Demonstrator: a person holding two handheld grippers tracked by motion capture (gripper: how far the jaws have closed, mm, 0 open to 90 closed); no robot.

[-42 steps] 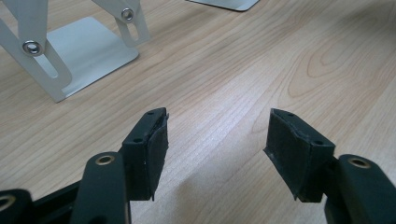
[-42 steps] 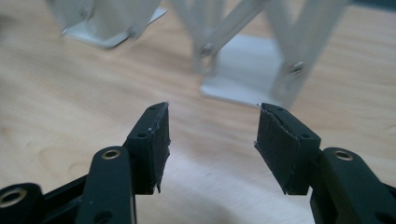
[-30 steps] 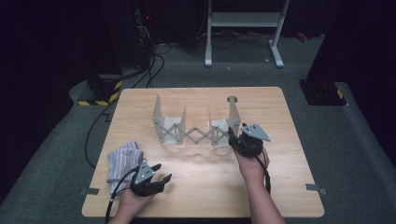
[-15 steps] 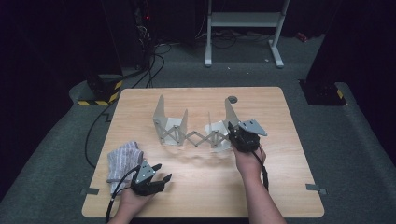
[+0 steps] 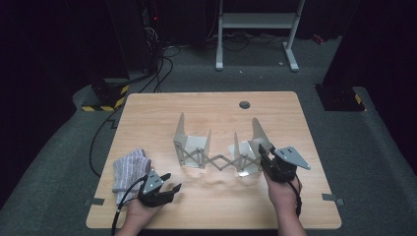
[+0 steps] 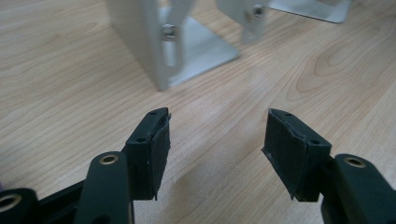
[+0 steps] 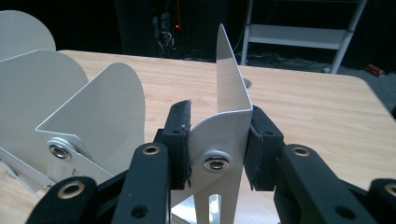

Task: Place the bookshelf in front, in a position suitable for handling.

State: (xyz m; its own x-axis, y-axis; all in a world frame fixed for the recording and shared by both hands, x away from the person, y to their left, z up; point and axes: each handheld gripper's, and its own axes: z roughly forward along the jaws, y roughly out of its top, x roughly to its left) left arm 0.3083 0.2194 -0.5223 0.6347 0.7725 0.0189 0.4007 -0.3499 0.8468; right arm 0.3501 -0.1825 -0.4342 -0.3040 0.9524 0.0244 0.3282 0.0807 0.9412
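A: Any brand, label or writing to read?

B: None that I can make out, neither on the expanding grey metal rack with scissor links (image 5: 220, 150) nor on the pale wooden worktop (image 5: 206, 105). The black-and-yellow striped block on the floor (image 5: 105, 98) carries stripes only.

A: Count things for me.

B: One rack, standing mid-worktop, with four upright rounded plates (two at each end) joined by the zigzag links. One folded striped grey cloth (image 5: 129, 169), near the front left corner. One small round hole (image 5: 244, 104) near the far edge of the worktop. Two grippers, one in each hand.

A: The right gripper?

B: The right gripper (image 5: 268, 162) is at the rack's right end. In the right gripper view its jaws have just been closing, and the pads press on both sides of the bent base of the rack's rightmost plate (image 7: 231, 88), by a rivet (image 7: 215, 164). So it is holding the rack.

A: And the left gripper?

B: The left gripper (image 5: 169, 183) is low at the front left, just beside the cloth, well apart from the rack. In the left gripper view its jaws stand wide with only bare wood between them (the rack's left end is beyond, out of focus).
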